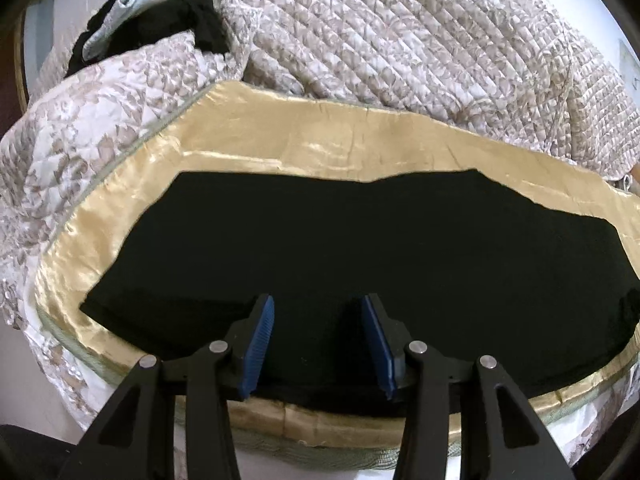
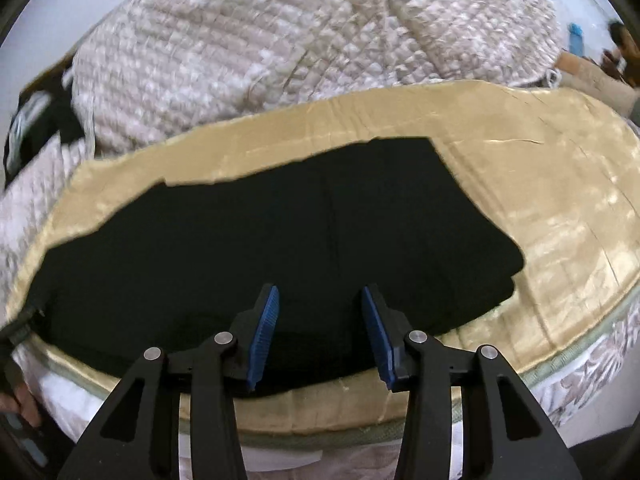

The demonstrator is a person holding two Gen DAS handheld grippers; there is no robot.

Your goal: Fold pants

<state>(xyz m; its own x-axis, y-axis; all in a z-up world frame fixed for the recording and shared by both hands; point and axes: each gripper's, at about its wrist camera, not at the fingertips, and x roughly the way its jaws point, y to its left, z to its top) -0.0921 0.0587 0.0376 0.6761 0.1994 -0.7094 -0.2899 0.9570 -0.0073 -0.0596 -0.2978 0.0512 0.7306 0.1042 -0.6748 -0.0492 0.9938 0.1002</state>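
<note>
Both the left gripper and right gripper hover spread and empty above the black pants, laid flat on the gold sheet for folding.

A gold sheet covers the bed ahead of the tool and runs under it to the near edge. Beyond it a quilt lies heaped, white with a brown leaf print. Far ahead to the left, dark clothes sit bunched against the quilt.
</note>
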